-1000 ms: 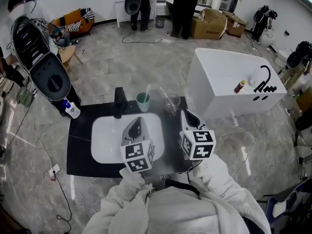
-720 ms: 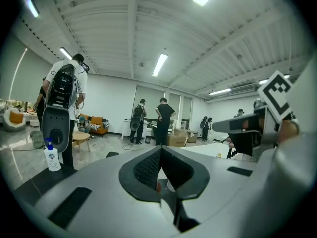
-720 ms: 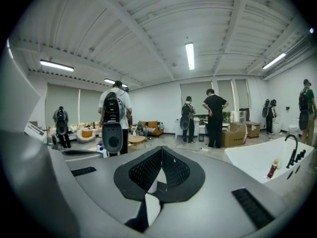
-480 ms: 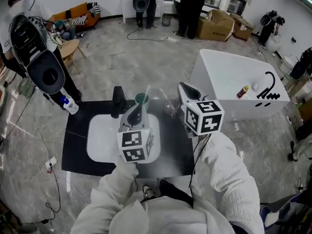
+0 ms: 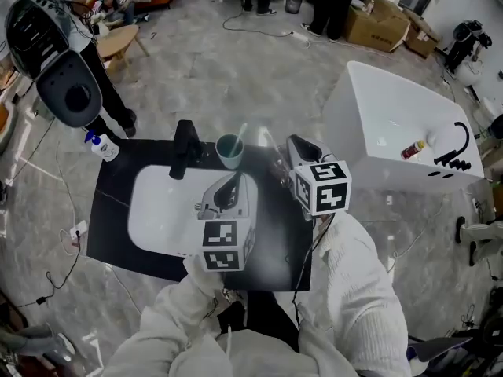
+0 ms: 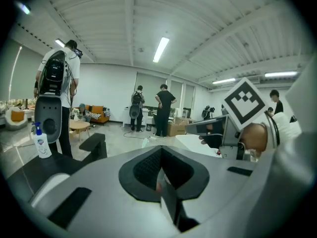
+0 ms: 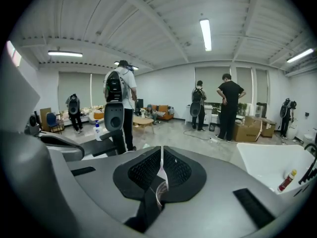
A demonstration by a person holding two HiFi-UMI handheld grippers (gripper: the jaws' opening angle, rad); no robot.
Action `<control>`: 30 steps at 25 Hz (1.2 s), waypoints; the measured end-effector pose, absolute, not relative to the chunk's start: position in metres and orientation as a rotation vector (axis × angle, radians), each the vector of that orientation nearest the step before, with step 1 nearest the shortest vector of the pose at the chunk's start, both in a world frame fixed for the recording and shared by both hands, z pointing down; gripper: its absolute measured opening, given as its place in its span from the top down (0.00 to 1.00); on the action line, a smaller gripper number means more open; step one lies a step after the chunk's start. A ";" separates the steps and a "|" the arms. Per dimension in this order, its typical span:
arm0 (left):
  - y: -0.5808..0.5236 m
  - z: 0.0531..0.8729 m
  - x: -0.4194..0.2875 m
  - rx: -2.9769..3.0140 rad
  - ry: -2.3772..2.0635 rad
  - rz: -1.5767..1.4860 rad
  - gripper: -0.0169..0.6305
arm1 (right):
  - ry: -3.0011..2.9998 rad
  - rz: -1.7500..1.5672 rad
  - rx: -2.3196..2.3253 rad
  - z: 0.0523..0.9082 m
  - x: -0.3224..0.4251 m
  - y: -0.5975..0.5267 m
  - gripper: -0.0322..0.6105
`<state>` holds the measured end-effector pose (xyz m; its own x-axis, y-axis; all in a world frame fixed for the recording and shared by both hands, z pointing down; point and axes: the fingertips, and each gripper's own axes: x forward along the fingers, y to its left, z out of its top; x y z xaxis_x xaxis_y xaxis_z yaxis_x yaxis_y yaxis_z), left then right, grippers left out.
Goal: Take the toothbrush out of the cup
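Left claw (image 5: 233,182) is closed and empty, hovering over the sink (image 5: 161,210), parked low since it has no job here, I'd guess. Just ahead of it on the counter (image 5: 114,210) stands the teal cup (image 5: 229,149), a toothbrush (image 5: 239,133) leaning out. Further right, my right claw (image 5: 295,142) is held higher, its jaws together as well. Through their slit I see a white brush (image 7: 162,171) in a clear glass (image 7: 157,196), so I'm probably lining up.

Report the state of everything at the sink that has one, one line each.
Cup: upright, toothbrush inside.
Toothbrush: leaning in the cup, not gripped.
Left gripper: fingers shut, empty, above the sink.
Right gripper: fingers shut, empty, right of the cup.
Faucet: no water running that I can see.
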<state>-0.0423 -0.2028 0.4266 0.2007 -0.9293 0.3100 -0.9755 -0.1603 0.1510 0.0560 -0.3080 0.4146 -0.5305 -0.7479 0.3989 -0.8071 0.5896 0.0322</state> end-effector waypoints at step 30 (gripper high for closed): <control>-0.247 0.505 -0.031 1.991 -1.735 0.264 0.98 | -2.340 0.388 0.953 0.527 0.037 -0.344 0.90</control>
